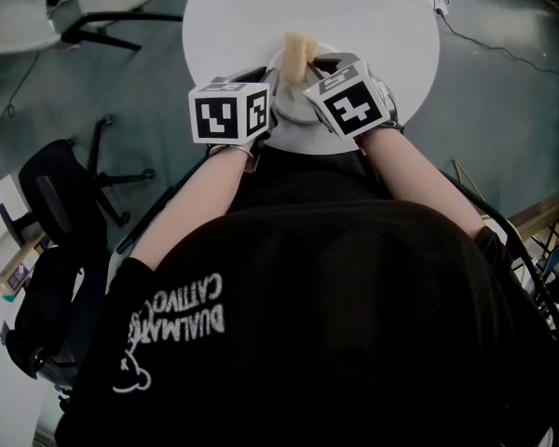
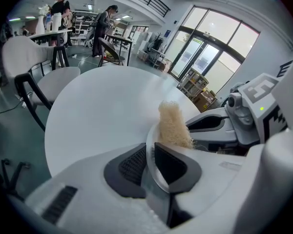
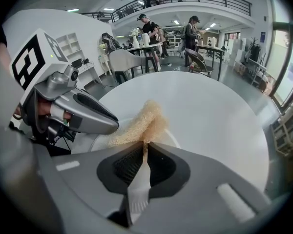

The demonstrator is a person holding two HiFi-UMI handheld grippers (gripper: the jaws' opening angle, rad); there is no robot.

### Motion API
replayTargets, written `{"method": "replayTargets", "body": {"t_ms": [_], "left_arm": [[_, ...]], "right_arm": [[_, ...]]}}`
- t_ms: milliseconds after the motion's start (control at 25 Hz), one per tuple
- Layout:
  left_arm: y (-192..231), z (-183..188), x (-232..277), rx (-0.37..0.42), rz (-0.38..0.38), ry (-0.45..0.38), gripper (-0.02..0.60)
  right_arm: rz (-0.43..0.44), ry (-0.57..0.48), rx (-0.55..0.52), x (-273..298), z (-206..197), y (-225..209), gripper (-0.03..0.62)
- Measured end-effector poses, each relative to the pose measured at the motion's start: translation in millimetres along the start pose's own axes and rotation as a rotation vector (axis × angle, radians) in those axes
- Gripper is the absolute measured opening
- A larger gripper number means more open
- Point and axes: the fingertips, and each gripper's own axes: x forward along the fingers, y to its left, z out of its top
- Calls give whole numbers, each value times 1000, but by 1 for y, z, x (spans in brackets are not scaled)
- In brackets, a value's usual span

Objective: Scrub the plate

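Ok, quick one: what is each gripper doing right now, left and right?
Left gripper: closed on the plate rim.
Right gripper: closed on the tan scrub pad, which lies against the plate.

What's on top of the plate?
A tan fibrous scrubber, pinched by the right tool, lies on the plate. The left tool grips the rim. Both tools cover its near part.
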Motion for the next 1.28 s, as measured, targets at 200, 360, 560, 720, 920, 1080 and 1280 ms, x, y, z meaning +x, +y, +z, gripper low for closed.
{"method": "replayTargets", "body": {"t_ms": [200,360,560,720,920,1080,1280], "left_arm": [[-1,0,0,3,2,1,52],[1,1,0,8,-3,-5,52],[1,-1,-1,20,-2,-10,52],[1,1,-1,37,-5,-19,52],[0,-1,-1,38,-16,-11,54],[0,0,-1,55,-25,-11,54],[-1,-2,-2,70,-32,-5,54]], "right_arm": [[-17,7,13,-4,-6,-5,37],[-33,9,26,-5,-8,-9,37],[-53,12,42,-9,-14,-12,36],[-65,20,51,-11,-19,-16,36],[-78,31,56,-14,-25,-20,37],[-83,39,52,-17,-28,-22,34],[-82,52,56,-20,-33,-19,32]]}}
